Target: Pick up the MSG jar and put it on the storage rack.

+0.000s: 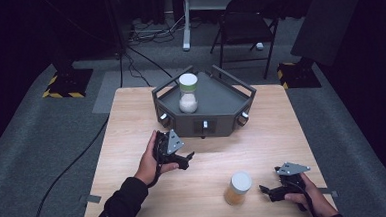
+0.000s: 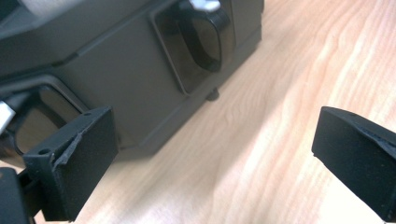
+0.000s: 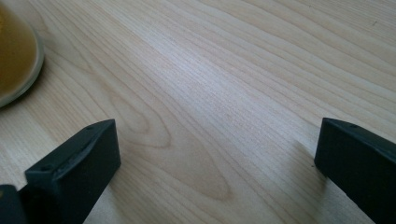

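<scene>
A dark grey angular tray (image 1: 220, 94) stands at the back middle of the wooden table (image 1: 282, 134). Inside it, on the left, stands a jar of white powder (image 1: 188, 93) with a white lid. A second jar with amber contents (image 1: 237, 188) and a white lid stands near the front edge. My left gripper (image 1: 183, 156) is open just in front of the tray's left corner; in the left gripper view (image 2: 210, 135) its jaws are wide apart and empty, with the tray's front wall (image 2: 121, 70) ahead. My right gripper (image 1: 266, 191) is open just right of the amber jar (image 3: 14, 56), its jaws (image 3: 217, 135) empty.
The tray has small silver knobs along its front faces (image 1: 205, 124) and raised handle bars on its sides. A folding chair (image 1: 249, 20) and stand bases are on the floor behind the table. Cables run across the carpet at the left.
</scene>
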Available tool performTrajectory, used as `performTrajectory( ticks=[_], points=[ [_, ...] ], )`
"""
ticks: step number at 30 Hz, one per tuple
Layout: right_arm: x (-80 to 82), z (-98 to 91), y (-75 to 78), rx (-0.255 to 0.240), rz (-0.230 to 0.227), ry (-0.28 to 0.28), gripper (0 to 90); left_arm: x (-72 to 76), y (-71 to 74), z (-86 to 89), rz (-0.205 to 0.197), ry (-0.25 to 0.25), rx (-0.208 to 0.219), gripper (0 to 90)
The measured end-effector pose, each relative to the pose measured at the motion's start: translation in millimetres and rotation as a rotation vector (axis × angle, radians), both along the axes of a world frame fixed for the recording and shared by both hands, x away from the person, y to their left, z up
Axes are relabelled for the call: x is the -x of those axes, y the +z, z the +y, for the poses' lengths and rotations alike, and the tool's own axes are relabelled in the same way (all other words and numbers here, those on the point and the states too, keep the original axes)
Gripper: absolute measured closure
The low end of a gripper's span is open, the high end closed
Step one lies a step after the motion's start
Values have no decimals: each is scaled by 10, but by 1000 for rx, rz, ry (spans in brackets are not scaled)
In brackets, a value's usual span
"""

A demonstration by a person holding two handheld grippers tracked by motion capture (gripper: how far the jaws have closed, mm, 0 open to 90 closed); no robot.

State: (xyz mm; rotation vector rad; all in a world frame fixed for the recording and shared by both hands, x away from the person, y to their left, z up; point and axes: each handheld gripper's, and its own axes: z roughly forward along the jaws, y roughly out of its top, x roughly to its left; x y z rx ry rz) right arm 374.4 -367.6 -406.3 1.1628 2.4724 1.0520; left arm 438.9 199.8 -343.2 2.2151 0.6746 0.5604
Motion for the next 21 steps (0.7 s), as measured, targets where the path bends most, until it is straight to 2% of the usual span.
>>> performTrajectory(
  ticks=[7,21],
  points=[
    [-1,1,0,0,0,0,0,63,-63,1,33,-16,-48,5],
    [-1,1,0,0,0,0,0,242,-118,111,72,-25,-70,5]
  ],
)
